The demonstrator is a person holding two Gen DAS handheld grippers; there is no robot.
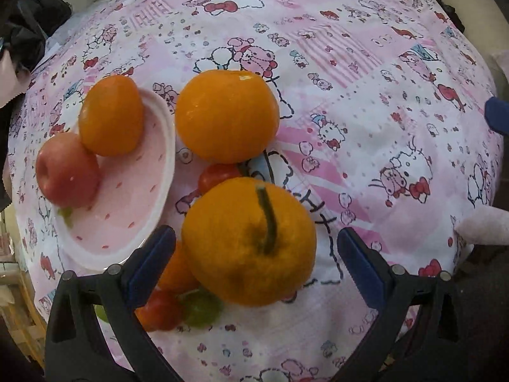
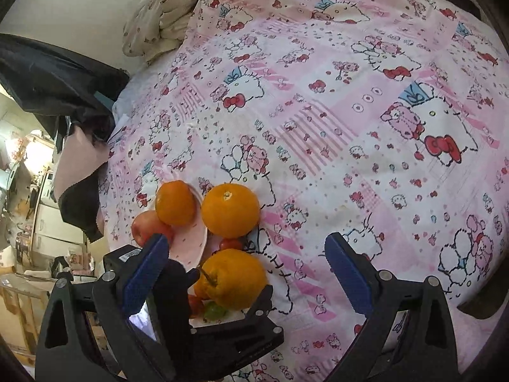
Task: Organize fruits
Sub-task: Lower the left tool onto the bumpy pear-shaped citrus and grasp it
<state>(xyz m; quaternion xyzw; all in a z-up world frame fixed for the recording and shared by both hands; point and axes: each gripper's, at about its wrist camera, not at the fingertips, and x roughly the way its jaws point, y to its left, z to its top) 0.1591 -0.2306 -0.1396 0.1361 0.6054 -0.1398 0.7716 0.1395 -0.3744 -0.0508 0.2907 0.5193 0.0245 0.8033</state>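
Note:
A pink plate [image 1: 127,210] holds an orange [image 1: 111,114] and a red apple [image 1: 65,170]. A big orange [image 1: 226,115] lies on the sheet right of the plate. A stemmed orange [image 1: 249,242] lies nearer, between the open fingers of my left gripper [image 1: 254,242], which do not touch it. Small red tomatoes [image 1: 219,175] and a green grape [image 1: 200,310] lie around it. My right gripper [image 2: 245,251] is open and empty, above and behind the left gripper [image 2: 203,328]. The plate [image 2: 191,245] and the fruits also show in the right wrist view.
Everything rests on a pink cartoon-print bed sheet [image 2: 318,127]. A crumpled blanket [image 2: 159,16] lies at the far end. Dark clothes [image 2: 47,79] hang off the left edge. The bed's edge drops off at left, near the plate.

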